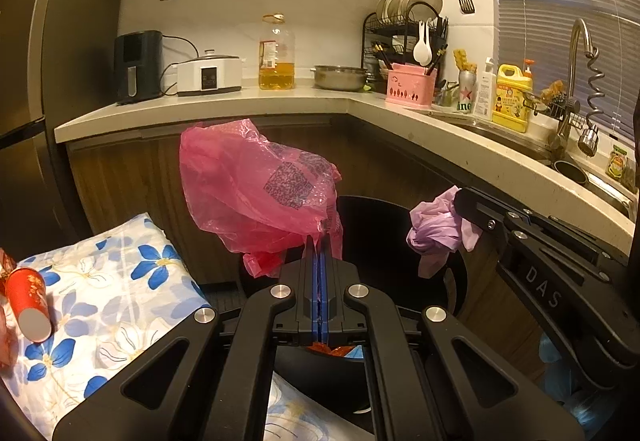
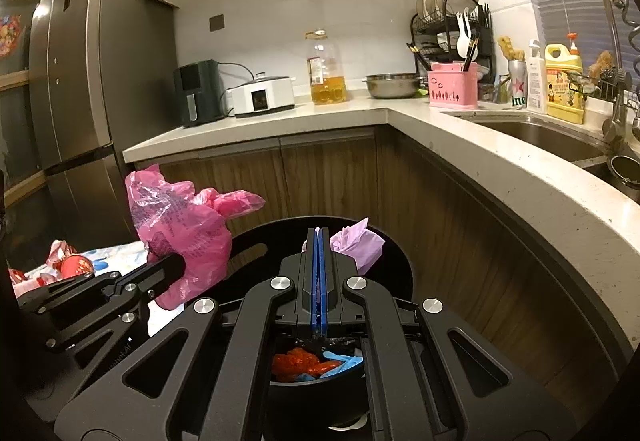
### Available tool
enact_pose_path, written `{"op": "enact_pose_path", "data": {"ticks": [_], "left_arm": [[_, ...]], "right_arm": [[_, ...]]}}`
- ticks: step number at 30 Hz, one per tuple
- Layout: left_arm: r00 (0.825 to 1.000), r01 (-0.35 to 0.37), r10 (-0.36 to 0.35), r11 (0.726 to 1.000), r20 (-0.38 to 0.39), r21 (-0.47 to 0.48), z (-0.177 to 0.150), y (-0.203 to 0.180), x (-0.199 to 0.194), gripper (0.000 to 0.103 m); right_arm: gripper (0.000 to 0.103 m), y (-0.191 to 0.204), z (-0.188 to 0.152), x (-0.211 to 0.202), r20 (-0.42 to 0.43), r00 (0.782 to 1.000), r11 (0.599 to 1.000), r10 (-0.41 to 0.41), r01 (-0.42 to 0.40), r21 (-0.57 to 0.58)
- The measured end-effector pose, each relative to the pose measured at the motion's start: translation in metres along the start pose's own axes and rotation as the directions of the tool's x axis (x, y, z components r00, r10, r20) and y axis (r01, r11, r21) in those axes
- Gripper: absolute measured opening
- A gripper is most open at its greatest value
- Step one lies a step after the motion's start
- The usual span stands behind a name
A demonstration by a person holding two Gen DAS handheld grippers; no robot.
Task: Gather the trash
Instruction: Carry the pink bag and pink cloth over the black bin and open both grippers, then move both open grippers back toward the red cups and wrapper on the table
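Note:
My left gripper (image 1: 321, 241) is shut on a crumpled pink plastic bag (image 1: 256, 189), which billows above and to the left of its tips. From the right wrist view the same pink bag (image 2: 188, 237) hangs at the left gripper's tip (image 2: 176, 265). My right gripper (image 2: 319, 235) is shut on a lilac plastic bag (image 2: 358, 243); in the left wrist view this lilac bag (image 1: 436, 233) bunches at the right gripper's end (image 1: 466, 207). Both bags hang over a black round bin (image 2: 400, 261) with red and blue trash (image 2: 316, 361) inside it.
A floral cloth (image 1: 104, 301) at the left carries a red paper cup (image 1: 30, 305) on its side and a red wrapper (image 2: 60, 253). The L-shaped counter (image 1: 460, 145) holds appliances, an oil bottle (image 1: 277, 53), a dish rack and a sink (image 2: 540, 137). A fridge (image 2: 80, 81) stands at the left.

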State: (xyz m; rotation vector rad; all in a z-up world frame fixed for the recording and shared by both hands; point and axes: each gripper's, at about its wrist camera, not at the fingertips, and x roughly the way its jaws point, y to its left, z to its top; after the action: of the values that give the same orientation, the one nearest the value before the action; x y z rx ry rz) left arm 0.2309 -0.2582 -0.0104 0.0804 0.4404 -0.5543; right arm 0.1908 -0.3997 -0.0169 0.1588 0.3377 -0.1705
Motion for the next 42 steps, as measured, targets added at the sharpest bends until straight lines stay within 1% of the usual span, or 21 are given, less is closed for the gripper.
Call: {"op": "enact_pose_path", "data": {"ticks": [9, 11, 12, 13, 14, 15, 16, 18, 19, 21, 22, 24, 25, 27, 28, 29, 32, 33, 36, 42], "left_arm": [[1.0, 0.005, -0.004, 1.0, -0.026, 0.01, -0.005, -0.002, 0.012, 0.001], [1.0, 0.0, 0.0, 1.0, -0.027, 0.011, -0.007, -0.002, 0.013, 0.004], [1.0, -0.007, 0.007, 1.0, -0.029, 0.01, -0.008, -0.002, 0.014, 0.01], [0.999, -0.013, 0.014, 1.0, -0.029, 0.008, -0.008, -0.002, 0.015, 0.023], [0.999, -0.018, 0.018, 1.0, -0.028, 0.004, -0.008, -0.001, 0.015, 0.029], [1.0, -0.019, 0.019, 1.0, -0.024, -0.004, -0.009, 0.001, 0.014, 0.037], [1.0, -0.019, 0.018, 1.0, -0.023, -0.01, -0.009, 0.002, 0.014, 0.045], [1.0, -0.018, 0.018, 1.0, -0.018, -0.017, -0.009, 0.004, 0.012, 0.054], [1.0, -0.026, 0.025, 1.0, -0.015, -0.018, -0.01, 0.005, 0.011, 0.059], [0.999, -0.033, 0.033, 0.999, -0.014, -0.021, -0.011, 0.007, 0.01, 0.061], [0.999, -0.036, 0.036, 0.999, -0.019, -0.027, -0.012, 0.01, 0.009, 0.067], [0.999, -0.049, 0.048, 0.998, -0.022, -0.039, -0.015, 0.013, 0.007, 0.074], [0.998, -0.062, 0.061, 0.997, -0.021, -0.045, -0.018, 0.016, 0.004, 0.078], [0.996, -0.086, 0.085, 0.995, -0.023, -0.052, -0.021, 0.02, 0.0, 0.086], [0.995, -0.099, 0.098, 0.993, -0.022, -0.059, -0.023, 0.023, -0.004, 0.087], [0.994, -0.107, 0.106, 0.992, -0.023, -0.066, -0.025, 0.025, -0.007, 0.088], [0.99, -0.137, 0.135, 0.987, -0.035, -0.089, -0.03, 0.033, -0.015, 0.092], [0.988, -0.155, 0.151, 0.983, -0.038, -0.097, -0.033, 0.037, -0.019, 0.096], [0.982, -0.187, 0.184, 0.975, -0.035, -0.124, -0.038, 0.047, -0.03, 0.097], [0.963, -0.268, 0.265, 0.948, -0.039, -0.169, -0.045, 0.065, -0.054, 0.097]], "right_arm": [[0.002, -0.007, 0.0, 0.011, -0.027, 1.0, 1.0, 0.004, -0.004, 0.015], [0.002, -0.007, 0.0, 0.013, -0.035, 0.999, 1.0, 0.003, -0.002, 0.017], [0.003, -0.008, 0.0, 0.014, -0.038, 0.999, 1.0, 0.001, 0.0, 0.022], [0.004, -0.009, 0.0, 0.015, -0.041, 0.999, 1.0, 0.006, -0.005, 0.027], [0.008, -0.01, 0.0, 0.015, -0.044, 0.999, 1.0, 0.008, -0.007, 0.029], [0.013, -0.01, 0.0, 0.015, -0.046, 0.999, 1.0, 0.007, -0.006, 0.031], [0.015, -0.01, 0.001, 0.015, -0.044, 0.999, 1.0, 0.005, -0.003, 0.031], [0.022, -0.011, 0.0, 0.014, -0.039, 0.999, 0.999, -0.001, 0.002, 0.034], [0.023, -0.012, 0.0, 0.014, -0.039, 0.999, 0.999, -0.003, 0.004, 0.037], [0.029, -0.014, -0.001, 0.013, -0.038, 0.999, 0.999, -0.01, 0.012, 0.041], [0.031, -0.015, -0.001, 0.011, -0.037, 0.999, 0.999, -0.014, 0.015, 0.041], [0.039, -0.014, -0.002, 0.009, -0.035, 0.999, 0.999, -0.018, 0.019, 0.039], [0.041, -0.014, -0.002, 0.007, -0.034, 0.999, 0.999, -0.019, 0.02, 0.037], [0.052, -0.012, -0.003, 0.003, -0.027, 0.999, 0.999, -0.02, 0.021, 0.032], [0.055, -0.012, -0.003, 0.002, -0.026, 0.999, 0.999, -0.02, 0.021, 0.032], [0.062, -0.012, -0.003, 0.0, -0.024, 1.0, 0.999, -0.019, 0.02, 0.033], [0.071, -0.009, -0.006, -0.006, -0.023, 1.0, 0.999, -0.018, 0.018, 0.03], [0.073, -0.007, -0.007, -0.009, -0.024, 1.0, 0.999, -0.02, 0.02, 0.026], [0.077, -0.001, -0.011, -0.016, -0.022, 0.999, 1.0, -0.025, 0.026, 0.017], [0.08, 0.015, -0.019, -0.029, -0.007, 0.999, 0.999, -0.034, 0.034, -0.015]]}}
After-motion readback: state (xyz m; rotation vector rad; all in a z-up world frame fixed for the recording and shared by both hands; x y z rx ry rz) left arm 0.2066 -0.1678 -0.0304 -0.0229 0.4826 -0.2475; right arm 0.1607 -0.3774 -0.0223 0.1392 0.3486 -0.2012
